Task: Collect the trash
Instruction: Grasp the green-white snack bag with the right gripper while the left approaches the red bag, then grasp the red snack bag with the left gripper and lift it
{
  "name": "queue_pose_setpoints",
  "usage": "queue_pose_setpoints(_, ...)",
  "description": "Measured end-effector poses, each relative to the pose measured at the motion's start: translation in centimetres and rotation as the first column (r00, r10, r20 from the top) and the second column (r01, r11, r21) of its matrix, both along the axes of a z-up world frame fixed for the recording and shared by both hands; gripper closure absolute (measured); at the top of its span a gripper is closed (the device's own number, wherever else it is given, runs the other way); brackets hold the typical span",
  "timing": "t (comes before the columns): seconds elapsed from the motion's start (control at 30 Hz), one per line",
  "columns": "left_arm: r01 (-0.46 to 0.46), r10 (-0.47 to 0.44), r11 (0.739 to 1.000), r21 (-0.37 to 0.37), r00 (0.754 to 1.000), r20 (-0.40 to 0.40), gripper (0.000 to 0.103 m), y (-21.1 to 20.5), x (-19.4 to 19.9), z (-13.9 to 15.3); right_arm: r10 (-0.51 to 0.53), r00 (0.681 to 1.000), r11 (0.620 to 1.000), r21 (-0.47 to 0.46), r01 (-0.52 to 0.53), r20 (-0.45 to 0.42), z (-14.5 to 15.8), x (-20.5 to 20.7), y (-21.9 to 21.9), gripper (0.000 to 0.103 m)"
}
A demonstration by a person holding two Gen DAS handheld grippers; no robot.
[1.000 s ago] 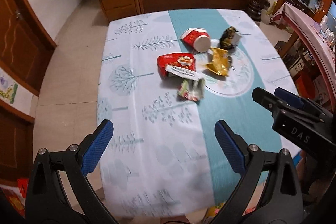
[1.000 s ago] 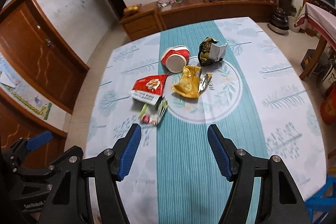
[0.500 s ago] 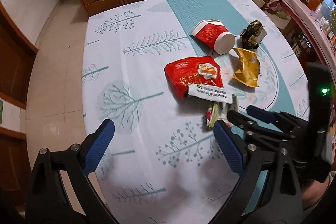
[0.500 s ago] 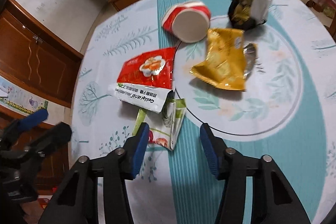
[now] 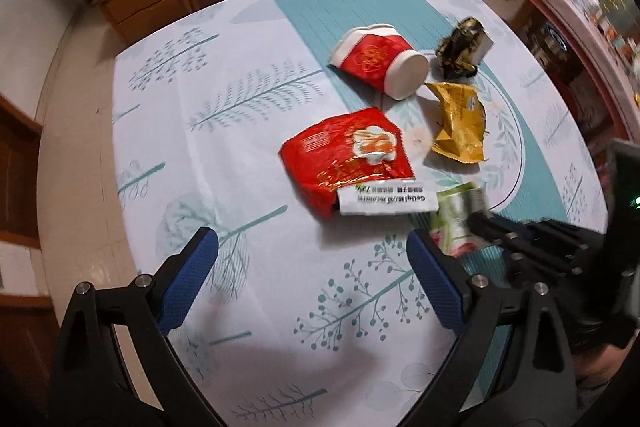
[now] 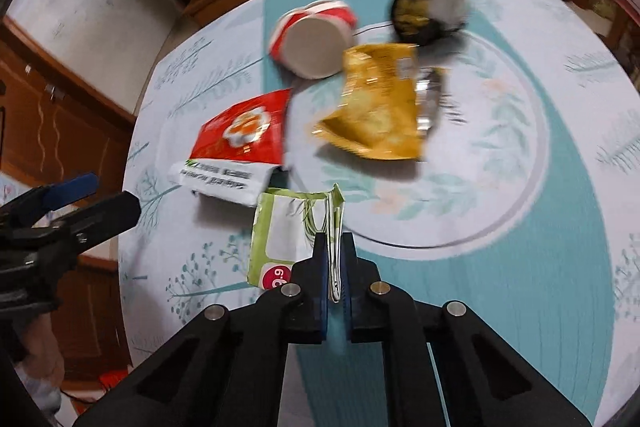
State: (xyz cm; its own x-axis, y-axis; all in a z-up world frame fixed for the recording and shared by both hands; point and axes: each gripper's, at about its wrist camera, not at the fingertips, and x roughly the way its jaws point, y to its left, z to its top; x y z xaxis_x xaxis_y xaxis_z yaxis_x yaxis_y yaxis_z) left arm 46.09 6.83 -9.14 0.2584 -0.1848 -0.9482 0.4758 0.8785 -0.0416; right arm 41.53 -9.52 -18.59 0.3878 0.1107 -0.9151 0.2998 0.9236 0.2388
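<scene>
My right gripper [image 6: 334, 267] has its jaws pressed together on the near edge of the green wrapper [image 6: 288, 231], pinching a thin fold of it while the rest of the packet lies flat on the tabletop [image 6: 520, 267]. The jaws have just been closing, and the wrapper edge is caught between them. My left gripper [image 5: 312, 279] hangs over bare cloth with its jaws spread wide and nothing between them, just short of the red snack bag [image 5: 348, 159].

The other trash sits in a loose cluster beyond: the red bag touches the far end of the green wrapper, the yellow foil packet [image 6: 376, 111] lies near the middle of the printed ring, the red paper cup [image 6: 312, 39] is tipped on its side behind it, and a dark crumpled wrapper [image 6: 428, 3] lies furthest back.

My worry is the bite. I only hold a narrow strip of flimsy film, so a quick lift could let it slide out or tear. The red bag's white flap lies right against the green wrapper, and it may get dragged or flipped as I pull up. The tablecloth is soft; I cannot tell whether the jaw tips have nipped some cloth too, which would tug everything. The cup on its side could roll if the cloth shifts.
</scene>
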Motion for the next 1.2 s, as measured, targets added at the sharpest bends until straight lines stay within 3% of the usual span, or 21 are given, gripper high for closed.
queue_pose_setpoints(0.17,0.096,-0.096,0.995,0.021,0.995,0.007,0.009,-2.1,0.2,-0.4,-0.062,0.998,0.998,-0.003,0.062,0.013,1.0,-1.7,-2.1,0.097)
queue_pose_setpoints(0.47,0.293,-0.294,0.951,0.094,0.956,-0.002,0.009,-5.8,-1.2,-2.1,-0.111,0.994,0.993,0.033,0.11,0.018,0.6,-2.8,-2.7,0.098)
queue_pose_setpoints(0.8,0.293,-0.294,0.951,0.098,0.956,-0.011,0.009,-6.0,2.2,-2.7,-0.12,0.992,0.991,0.063,0.117,0.046,0.6,-2.9,-2.6,0.098)
queue_pose_setpoints(1.1,0.294,-0.283,0.952,0.088,0.951,-0.125,0.01,-5.5,5.0,-6.4,-0.13,0.991,0.988,0.084,0.127,0.031,-0.5,-2.2,-2.4,0.098)
queue_pose_setpoints(1.2,0.279,-0.267,0.958,0.067,0.951,-0.153,0.029,-5.3,5.8,-6.9,-0.14,0.99,0.987,0.087,0.137,0.026,-0.7,-2.2,-2.5,0.098)
